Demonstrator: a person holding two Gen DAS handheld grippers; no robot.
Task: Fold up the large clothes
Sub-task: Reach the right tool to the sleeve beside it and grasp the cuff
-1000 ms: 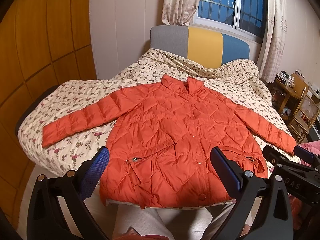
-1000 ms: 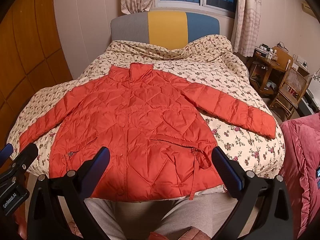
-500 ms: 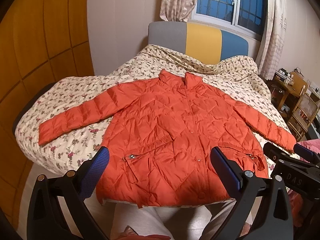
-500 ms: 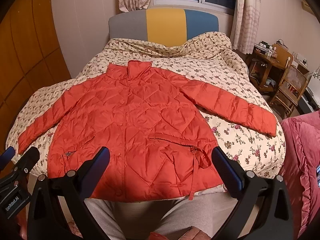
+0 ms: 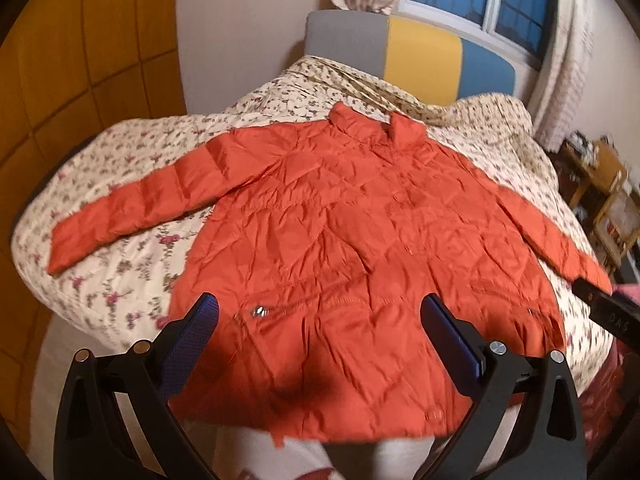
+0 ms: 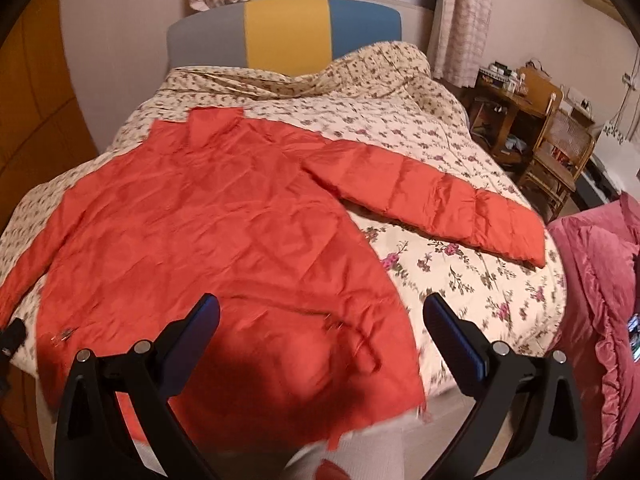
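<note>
My orange quilted jacket (image 5: 352,264) lies face up and spread flat on the floral bedspread (image 5: 132,280), collar toward the headboard (image 6: 288,32), both sleeves angled outward, and its hem overhanging the near edge of the bed above my legs. My left tongs (image 5: 320,320) hang over the lower left front near the zip pocket (image 5: 260,312), jaws spread wide and holding nothing; my right tongs (image 6: 320,320) hang over the lower right front near the hem, likewise wide open and empty. No fold is yet made. The right sleeve (image 6: 432,196) stretches across the bedspread toward the pink blanket (image 6: 596,300) beside the bed; the left sleeve (image 5: 136,204) reaches the bed's left edge. Judged risks: the shell looks slick and puffy, so a shallow pinch may catch only the top layer and slip, leaving the back panel behind; the overhanging hem could drag the whole garment off the bed once one side is lifted; a thick padded fold may spring open if not pressed down; and the loose drawcord (image 6: 360,344) near the right pocket could snag on a finger of the tongs. Both views are blurred, so exact heights above the fabric cannot be told.
</note>
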